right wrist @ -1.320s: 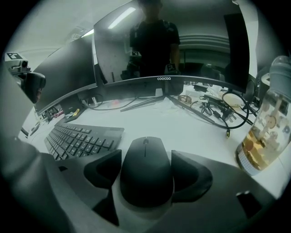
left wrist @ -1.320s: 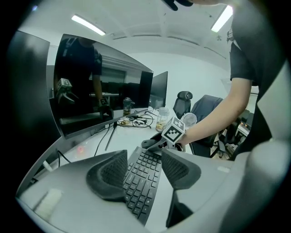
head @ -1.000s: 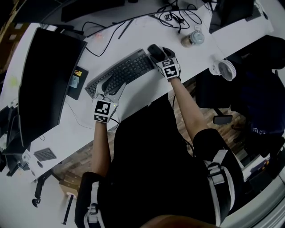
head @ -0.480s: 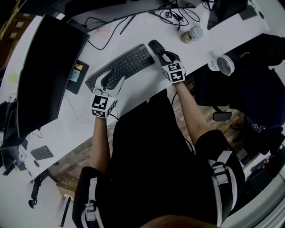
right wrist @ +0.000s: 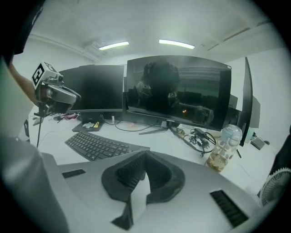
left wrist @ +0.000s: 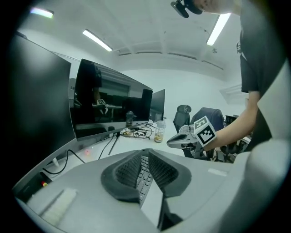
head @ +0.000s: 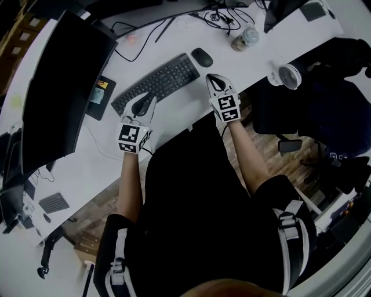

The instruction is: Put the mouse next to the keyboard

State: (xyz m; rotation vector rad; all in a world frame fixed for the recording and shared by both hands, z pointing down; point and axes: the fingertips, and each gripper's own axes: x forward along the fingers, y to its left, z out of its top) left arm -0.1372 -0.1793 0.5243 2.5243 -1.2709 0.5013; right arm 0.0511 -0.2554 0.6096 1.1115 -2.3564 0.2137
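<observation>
The black mouse (head: 202, 57) lies on the white desk (head: 174, 110), just off the right end of the black keyboard (head: 156, 83), a small gap apart. My right gripper (head: 212, 79) hovers nearer the desk's front edge, short of the mouse, shut and empty. My left gripper (head: 147, 97) sits over the keyboard's front left part. Its jaws have just been closing and its tips now meet with nothing between them. In the left gripper view the keyboard (left wrist: 143, 169) shows through the slit behind the tips. The right gripper view shows the keyboard (right wrist: 97, 145); the mouse is hidden there.
A large dark monitor (head: 58, 87) stands left of the keyboard, with a small card (head: 98, 96) by its foot. A bottle (head: 243, 37) and tangled cables (head: 226, 17) sit behind the mouse. A small white fan (head: 288, 74) is at the desk's right edge.
My right gripper has left the mouse on the desk, pulled back toward the front edge and risen, and its jaws have shut. The left gripper's jaws have narrowed over the keyboard.
</observation>
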